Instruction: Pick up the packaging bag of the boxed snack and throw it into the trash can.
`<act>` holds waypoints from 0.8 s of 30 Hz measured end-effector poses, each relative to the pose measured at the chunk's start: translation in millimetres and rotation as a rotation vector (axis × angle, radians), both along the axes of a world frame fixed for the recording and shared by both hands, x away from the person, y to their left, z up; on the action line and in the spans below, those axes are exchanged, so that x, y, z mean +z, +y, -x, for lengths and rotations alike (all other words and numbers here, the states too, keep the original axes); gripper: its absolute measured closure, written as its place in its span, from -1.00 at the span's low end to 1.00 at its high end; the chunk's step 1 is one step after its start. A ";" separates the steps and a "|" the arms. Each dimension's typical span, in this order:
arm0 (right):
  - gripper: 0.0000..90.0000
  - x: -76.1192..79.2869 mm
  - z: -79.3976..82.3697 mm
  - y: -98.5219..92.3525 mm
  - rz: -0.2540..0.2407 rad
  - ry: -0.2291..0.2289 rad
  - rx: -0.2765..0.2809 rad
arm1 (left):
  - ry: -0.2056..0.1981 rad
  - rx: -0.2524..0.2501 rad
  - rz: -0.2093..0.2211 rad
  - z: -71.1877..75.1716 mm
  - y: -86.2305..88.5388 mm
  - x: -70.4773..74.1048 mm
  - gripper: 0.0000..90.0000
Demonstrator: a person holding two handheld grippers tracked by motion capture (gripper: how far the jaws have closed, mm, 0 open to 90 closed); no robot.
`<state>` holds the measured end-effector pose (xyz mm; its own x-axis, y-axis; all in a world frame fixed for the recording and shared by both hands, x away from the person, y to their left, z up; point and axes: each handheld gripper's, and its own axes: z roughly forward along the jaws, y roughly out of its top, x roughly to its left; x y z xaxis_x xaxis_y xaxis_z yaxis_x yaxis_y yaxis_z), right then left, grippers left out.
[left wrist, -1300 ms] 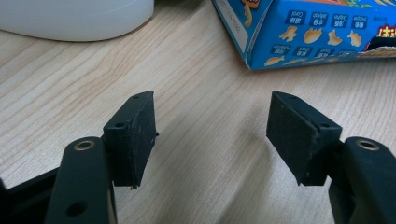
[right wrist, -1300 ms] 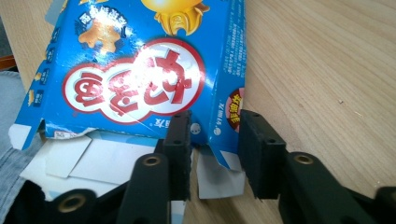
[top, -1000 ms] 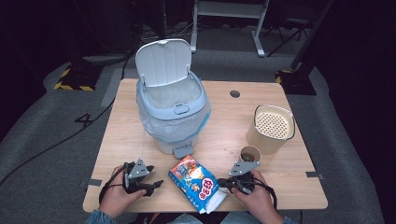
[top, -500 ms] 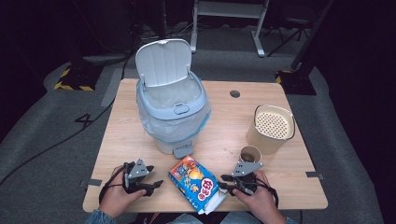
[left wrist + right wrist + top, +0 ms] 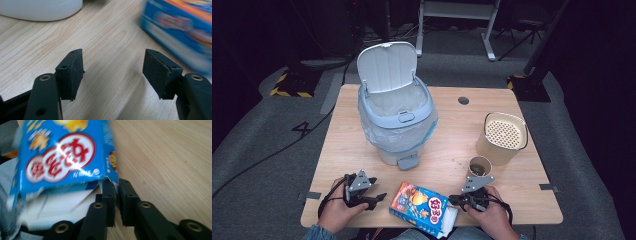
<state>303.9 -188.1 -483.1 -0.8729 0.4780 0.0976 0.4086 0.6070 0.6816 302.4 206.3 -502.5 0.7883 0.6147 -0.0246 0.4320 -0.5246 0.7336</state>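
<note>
We saw a light wooden table (image 5: 522,165) with a round hole (image 5: 463,100) near its far edge. On it stood a pale blue pedal bin (image 5: 396,127), lid raised, a beige perforated-top container (image 5: 502,137), a small cup (image 5: 479,168) just beside that, and a blue snack box (image 5: 419,207) at the near edge.

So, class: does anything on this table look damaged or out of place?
Yes. The blue snack box lies askew at the near table edge, its end torn open and white flaps splayed, overhanging beside the right hand-held gripper. The bin lid stands open.
</note>
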 end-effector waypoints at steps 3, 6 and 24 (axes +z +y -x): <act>0.97 3.4 0.9 -0.9 -0.015 -0.014 -0.008 | 0.002 0.004 0.004 -0.1 0.1 -0.1 -0.25; 0.97 11.0 1.5 -2.0 -0.035 -0.035 -0.010 | 0.000 0.003 0.002 -0.2 0.0 -0.1 -0.25; 0.98 79.5 -11.2 -27.5 -0.096 -0.118 -0.055 | 0.003 0.046 -0.039 -2.1 5.5 -1.1 -0.31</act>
<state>315.2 -215.6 -403.6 -0.8540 0.5184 0.0435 0.3528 0.5158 0.7807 304.6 211.8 -503.6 0.7593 0.6508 -0.0026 0.4587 -0.5323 0.7115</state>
